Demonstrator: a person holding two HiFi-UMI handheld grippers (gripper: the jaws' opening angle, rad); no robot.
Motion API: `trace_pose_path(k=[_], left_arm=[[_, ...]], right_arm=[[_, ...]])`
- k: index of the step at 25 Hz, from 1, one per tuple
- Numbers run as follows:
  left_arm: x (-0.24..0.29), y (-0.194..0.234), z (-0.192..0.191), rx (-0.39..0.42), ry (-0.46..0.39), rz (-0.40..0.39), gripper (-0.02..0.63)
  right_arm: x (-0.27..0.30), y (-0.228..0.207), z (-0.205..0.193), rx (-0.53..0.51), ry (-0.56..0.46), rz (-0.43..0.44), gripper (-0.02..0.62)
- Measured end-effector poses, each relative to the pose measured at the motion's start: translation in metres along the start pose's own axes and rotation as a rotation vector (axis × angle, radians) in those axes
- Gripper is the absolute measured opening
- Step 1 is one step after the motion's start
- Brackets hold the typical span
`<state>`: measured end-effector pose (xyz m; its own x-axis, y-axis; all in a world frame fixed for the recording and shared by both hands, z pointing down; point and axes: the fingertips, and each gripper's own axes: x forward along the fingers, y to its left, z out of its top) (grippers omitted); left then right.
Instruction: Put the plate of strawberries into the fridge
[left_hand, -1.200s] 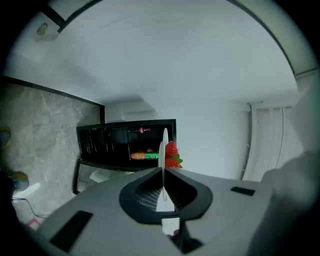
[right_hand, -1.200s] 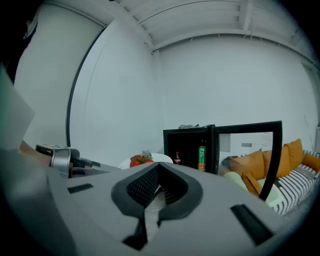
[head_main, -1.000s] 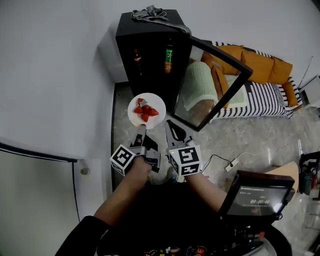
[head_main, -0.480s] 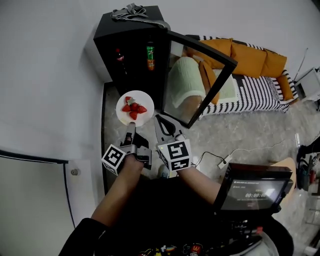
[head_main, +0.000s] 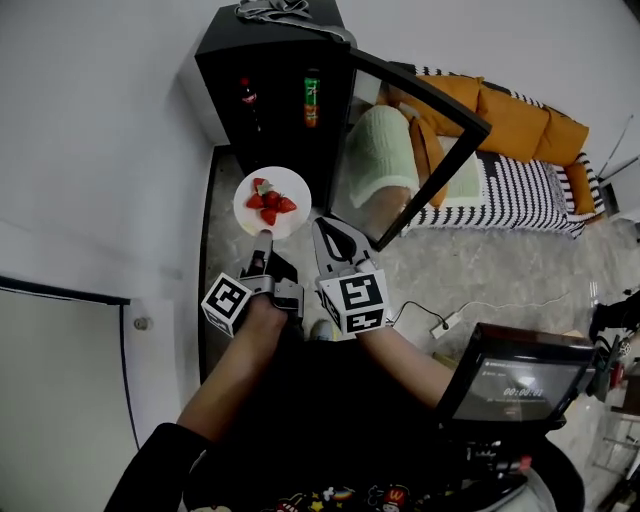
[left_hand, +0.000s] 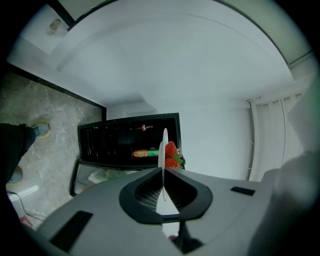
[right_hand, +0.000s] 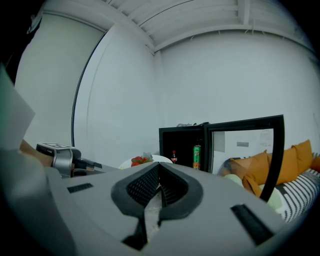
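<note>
Gripping: left gripper (head_main: 262, 240) is clamping the plate's near rim, fingers closed on it.
Right gripper (head_main: 323, 228): is hovering just beside the left one, fingers pressed together, holding nothing.
Plate (head_main: 291, 224): is being held off the floor in front of the fridge, not yet inside, carrying strawberries (head_main: 270, 203).
Fridge (head_main: 225, 75): is standing against the wall, its door (head_main: 425, 120) standing wide open, two bottles (head_main: 312, 97) sitting inside.
Sofa (head_main: 510, 120): is showing beyond the door.
</note>
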<state>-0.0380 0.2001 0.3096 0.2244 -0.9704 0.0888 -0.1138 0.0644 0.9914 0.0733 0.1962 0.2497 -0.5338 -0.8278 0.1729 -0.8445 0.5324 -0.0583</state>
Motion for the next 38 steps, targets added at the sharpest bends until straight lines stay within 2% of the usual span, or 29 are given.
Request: trace_pose_path(k=[6, 12, 27, 33, 38], left_arm=[[0.014, 0.011, 0.01, 0.007, 0.001, 0.015, 0.017], [0.067, 0.011, 0.029, 0.018, 0.03, 0.034, 0.017], [0.08, 0.017, 0.028, -0.004, 0.08, -0.006, 0.015], [0.147, 0.033, 0.086, -0.032, 0.106, 0.026, 0.016], [0.18, 0.035, 0.111, -0.031, 0.136, 0.019, 0.015]], right_arm=[[0.017, -0.005, -0.006, 0.015, 0.004, -0.001, 0.005], [0.063, -0.029, 0.0, 0.032, 0.019, -0.015, 0.005], [0.073, -0.023, -0.002, -0.001, -0.007, -0.024, 0.005], [0.158, -0.034, -0.001, 0.011, 0.03, -0.072, 0.005], [0.198, -0.034, 0.003, 0.003, 0.039, -0.098, 0.005]])
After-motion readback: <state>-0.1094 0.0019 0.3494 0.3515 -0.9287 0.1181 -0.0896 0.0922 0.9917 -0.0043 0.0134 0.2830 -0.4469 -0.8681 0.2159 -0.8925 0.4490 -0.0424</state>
